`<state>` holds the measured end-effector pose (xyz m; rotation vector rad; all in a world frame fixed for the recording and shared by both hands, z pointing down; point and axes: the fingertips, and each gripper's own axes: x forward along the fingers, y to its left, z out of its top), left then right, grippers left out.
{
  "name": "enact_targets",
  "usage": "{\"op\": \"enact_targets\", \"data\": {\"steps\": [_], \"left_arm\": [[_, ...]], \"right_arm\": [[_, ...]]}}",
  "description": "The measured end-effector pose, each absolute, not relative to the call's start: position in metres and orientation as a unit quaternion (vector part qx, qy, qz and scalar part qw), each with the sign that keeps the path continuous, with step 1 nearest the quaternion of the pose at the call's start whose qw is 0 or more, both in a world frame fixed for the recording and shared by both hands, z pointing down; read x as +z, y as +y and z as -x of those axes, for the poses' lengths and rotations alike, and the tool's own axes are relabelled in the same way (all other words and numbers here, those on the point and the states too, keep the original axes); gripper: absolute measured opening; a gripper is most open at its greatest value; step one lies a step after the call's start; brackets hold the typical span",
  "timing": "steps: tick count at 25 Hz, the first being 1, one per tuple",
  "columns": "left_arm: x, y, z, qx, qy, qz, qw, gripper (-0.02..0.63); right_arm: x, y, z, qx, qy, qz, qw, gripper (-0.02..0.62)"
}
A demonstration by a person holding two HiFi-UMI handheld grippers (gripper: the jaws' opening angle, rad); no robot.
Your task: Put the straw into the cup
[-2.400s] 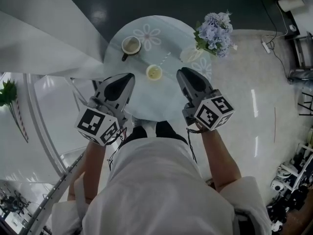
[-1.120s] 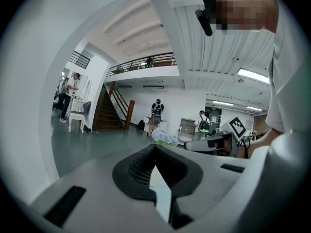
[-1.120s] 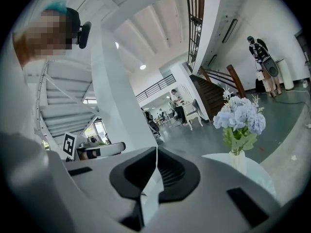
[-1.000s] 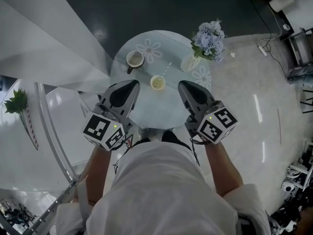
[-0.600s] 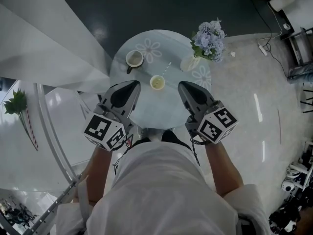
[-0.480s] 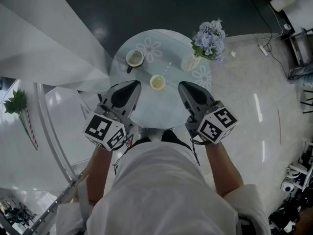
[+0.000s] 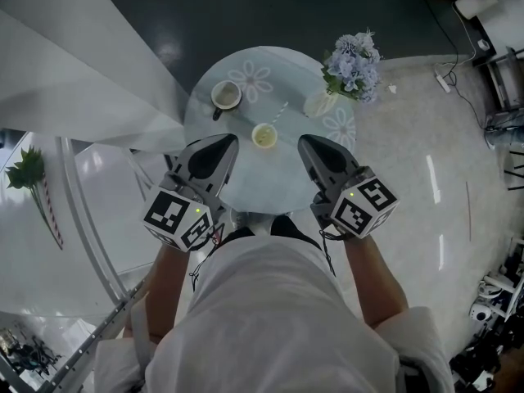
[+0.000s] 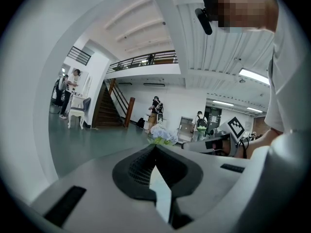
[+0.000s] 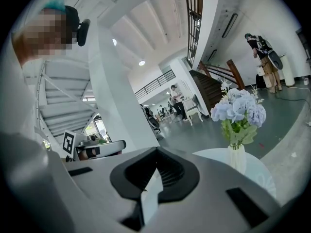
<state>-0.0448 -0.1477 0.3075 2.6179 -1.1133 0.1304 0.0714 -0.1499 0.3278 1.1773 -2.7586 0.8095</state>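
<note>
Only the head view shows the task's things. On the round glass table the straw lies flat just beyond the small cup, angled towards the white vase of blue flowers; a mug stands further left. The gripper views look level over the tabletop and miss the cup and straw. The left gripper view catches the flowers and the other gripper's marker cube, while the right gripper view shows the vase with its flowers at the table's rim. The small cup sits between the two grippers' tips, slightly ahead of them, with the straw beyond it; neither gripper touches either. The left gripper has its jaws pressed together on nothing, and the right gripper is likewise closed and empty.
</note>
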Motion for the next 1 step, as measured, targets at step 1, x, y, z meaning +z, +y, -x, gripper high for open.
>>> {"op": "enact_targets", "data": {"steps": [1], "left_arm": [[0.3076, -0.1482, 0.0442, 0.045, -0.387, -0.909, 0.146, 0.020]], "right_arm": [[0.3279, -0.1505, -0.0716, 0.260, -0.888, -0.378, 0.018, 0.022]]}}
